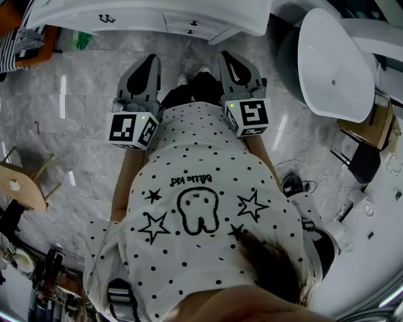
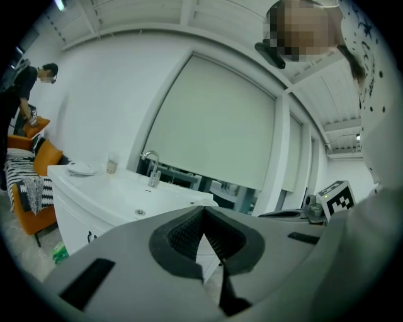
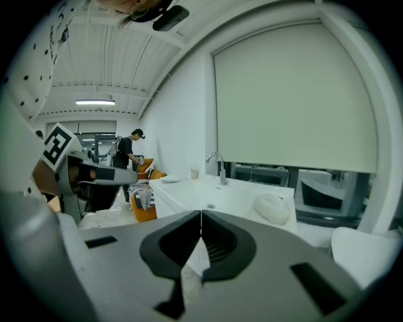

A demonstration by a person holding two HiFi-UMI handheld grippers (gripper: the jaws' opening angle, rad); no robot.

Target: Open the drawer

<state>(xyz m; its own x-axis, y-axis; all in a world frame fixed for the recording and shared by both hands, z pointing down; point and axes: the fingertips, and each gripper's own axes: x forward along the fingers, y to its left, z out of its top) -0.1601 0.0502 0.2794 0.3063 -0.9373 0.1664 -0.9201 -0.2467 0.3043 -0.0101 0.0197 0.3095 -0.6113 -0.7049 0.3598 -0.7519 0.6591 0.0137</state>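
Ahead of the left gripper (image 1: 150, 61), its jaws pressed together on nothing, the drawer (image 1: 189, 26) of the white vanity (image 1: 126, 11) sits shut, well apart from both tips. The right gripper (image 1: 228, 58) is likewise closed, empty. I'd spread one claw before reaching for the handle (image 1: 192, 23). Drawer contents are hidden; the sink basin (image 2: 135, 201) looks bare.

Ahead: open marble floor (image 1: 82, 107) runs from you to the white cabinet (image 1: 126, 16).
Right: a white oval tub (image 1: 334, 63) stands near your right gripper (image 1: 227, 58), narrowing that side.
Left: wider floor; the wooden stool (image 1: 25, 185) stands well apart from you.
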